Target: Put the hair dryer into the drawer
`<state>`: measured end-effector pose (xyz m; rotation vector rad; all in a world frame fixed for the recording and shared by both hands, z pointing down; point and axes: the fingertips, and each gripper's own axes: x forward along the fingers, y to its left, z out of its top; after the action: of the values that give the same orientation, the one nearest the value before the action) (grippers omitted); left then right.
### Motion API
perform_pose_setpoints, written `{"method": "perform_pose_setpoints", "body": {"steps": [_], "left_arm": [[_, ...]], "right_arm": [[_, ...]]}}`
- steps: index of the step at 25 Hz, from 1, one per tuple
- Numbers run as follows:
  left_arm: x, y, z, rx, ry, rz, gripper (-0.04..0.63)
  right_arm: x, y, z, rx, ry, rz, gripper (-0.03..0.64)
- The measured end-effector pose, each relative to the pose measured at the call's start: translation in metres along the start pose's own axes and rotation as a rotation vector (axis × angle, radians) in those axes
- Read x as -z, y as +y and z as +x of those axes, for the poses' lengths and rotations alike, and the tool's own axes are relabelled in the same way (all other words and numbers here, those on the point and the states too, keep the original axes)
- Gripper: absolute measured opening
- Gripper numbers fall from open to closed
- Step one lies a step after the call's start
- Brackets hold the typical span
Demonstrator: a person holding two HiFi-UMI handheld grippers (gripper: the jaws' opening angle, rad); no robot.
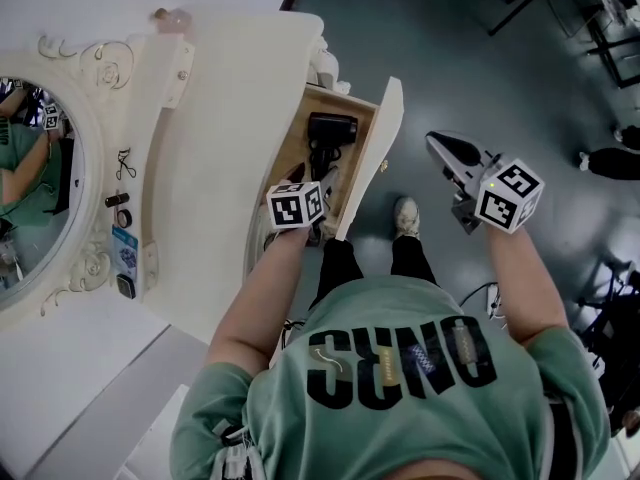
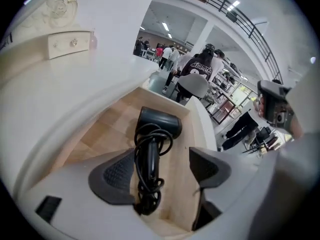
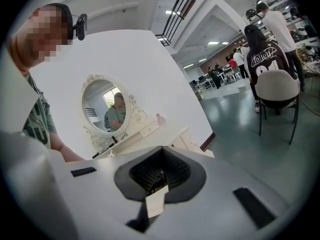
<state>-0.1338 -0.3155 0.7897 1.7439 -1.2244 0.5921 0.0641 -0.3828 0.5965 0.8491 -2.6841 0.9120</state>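
Left claw (image 2: 162,170): jaws apart, nothing clamped. It hangs over the near end of the open drawer (image 2: 97,134), pointing down into it.

Dryer (image 2: 156,124): lies flat on the wood floor of the drawer, handle toward me, barrel at the far end. Black cord (image 2: 149,186) is looped around the handle. Seen from my left claw, the handle runs along the inner edge of the left pad (image 2: 116,176). I can't tell whether pad and cord touch or the pad is only above them. The right pad sits clear of the dryer, near the drawer's white front panel.

Right claw (image 3: 159,178): jaws together, nothing between them. In the head view it is held out to the right, over grey floor (image 1: 500,78) and well apart from the drawer. It points back toward the vanity.

Vanity (image 1: 225,118): cream, carved trim, with the drawer pulled out of its front. The oval mirror (image 3: 104,106) stands at the back, with small items at its base that are too small to name.

Beyond: open hall, a chair (image 3: 277,91) with someone seated, more people farther off.
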Motion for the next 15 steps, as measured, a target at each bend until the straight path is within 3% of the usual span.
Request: {"method": "perform_pose_setpoints", "body": {"steps": [6, 9, 15], "left_arm": [[-0.025, -0.045, -0.064, 0.126, -0.080, 0.022, 0.334], [-0.065, -0.067, -0.109, 0.187, -0.196, 0.063, 0.322], [-0.139, -0.100, -0.218, 0.290, -0.473, 0.185, 0.184]], "right_arm": [[-0.030, 0.026, -0.024, 0.001, -0.017, -0.031, -0.006], [-0.049, 0.040, -0.039, 0.009, -0.034, -0.052, -0.006], [-0.088, 0.073, -0.066, 0.025, -0.075, -0.101, -0.006]]}}
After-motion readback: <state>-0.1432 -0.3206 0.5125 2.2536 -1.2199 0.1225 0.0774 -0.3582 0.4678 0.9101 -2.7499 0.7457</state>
